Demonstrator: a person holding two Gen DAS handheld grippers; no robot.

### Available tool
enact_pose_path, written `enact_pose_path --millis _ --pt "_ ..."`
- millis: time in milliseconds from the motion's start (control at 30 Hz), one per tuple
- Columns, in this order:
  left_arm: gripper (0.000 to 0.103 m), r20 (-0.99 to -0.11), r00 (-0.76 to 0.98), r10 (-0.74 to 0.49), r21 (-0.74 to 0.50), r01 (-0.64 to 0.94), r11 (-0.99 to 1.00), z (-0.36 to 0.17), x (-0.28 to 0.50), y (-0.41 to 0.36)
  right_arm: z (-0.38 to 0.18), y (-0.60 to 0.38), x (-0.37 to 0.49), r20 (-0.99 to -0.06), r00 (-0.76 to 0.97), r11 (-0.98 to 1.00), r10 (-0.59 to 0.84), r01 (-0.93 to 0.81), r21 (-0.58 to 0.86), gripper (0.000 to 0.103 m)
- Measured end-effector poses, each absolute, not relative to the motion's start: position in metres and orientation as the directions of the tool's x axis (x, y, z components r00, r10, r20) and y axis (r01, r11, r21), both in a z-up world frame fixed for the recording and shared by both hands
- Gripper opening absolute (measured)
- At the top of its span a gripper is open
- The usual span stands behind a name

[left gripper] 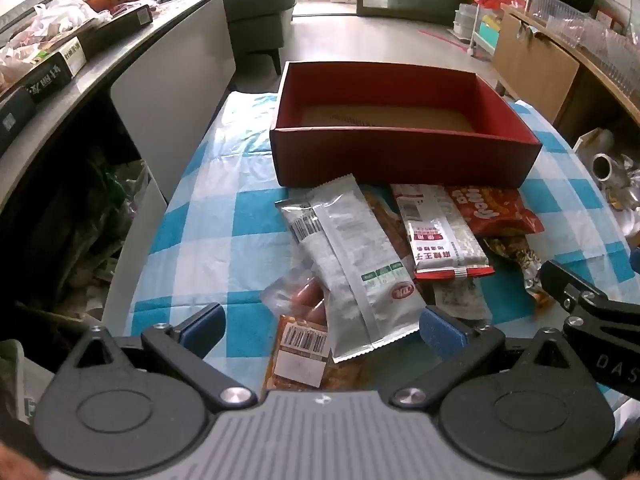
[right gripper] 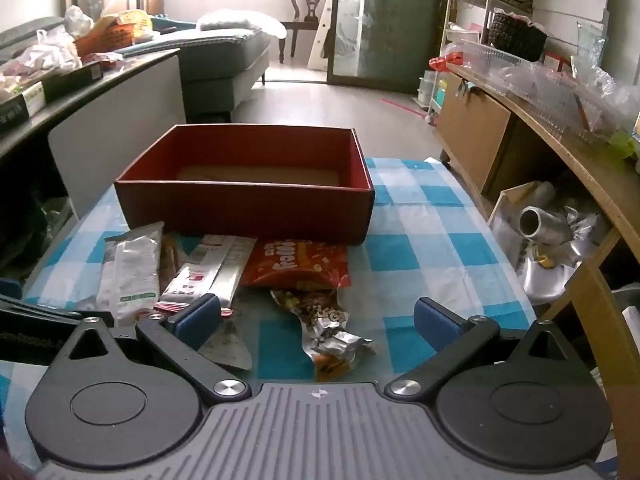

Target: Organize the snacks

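A blue-and-white checked cloth (right gripper: 420, 240) covers the desk, and at the left of both frames a grey counter (left gripper: 132, 56) carries black cartons (left gripper: 52, 70), white plastic bags (left gripper: 60, 10) and an orange basket (right gripper: 106, 38) at upper left. Behind it, in the upper middle, a grey sofa (right gripper: 224, 56) with a white throw (right gripper: 244, 20) faces pale floor (right gripper: 340, 108), with a dark wooden chair (right gripper: 308, 4) beyond. At right runs a wooden sideboard (right gripper: 532, 120) topped with clear plastic trays (right gripper: 532, 80) and a dark woven basket (right gripper: 516, 36) — below it, at right centre, a metal tube (right gripper: 534, 222) lies among crumpled foil.
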State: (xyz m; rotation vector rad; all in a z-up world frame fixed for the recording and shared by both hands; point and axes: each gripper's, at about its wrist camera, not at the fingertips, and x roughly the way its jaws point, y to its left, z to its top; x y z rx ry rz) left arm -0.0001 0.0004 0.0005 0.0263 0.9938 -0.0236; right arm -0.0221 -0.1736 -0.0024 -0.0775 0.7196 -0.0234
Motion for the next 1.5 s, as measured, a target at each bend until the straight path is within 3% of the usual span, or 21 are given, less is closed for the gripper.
enact_pose_path --millis 1500 --pt "0.098 -0.840 0.542 -0.001 0.018 0.029 0.999 -0.0030 -0.0020 0.0019 -0.0087 -0.1718 -0.0212 -0.701 0.713 0.998 -0.018 -0.026 -0.053 0.103"
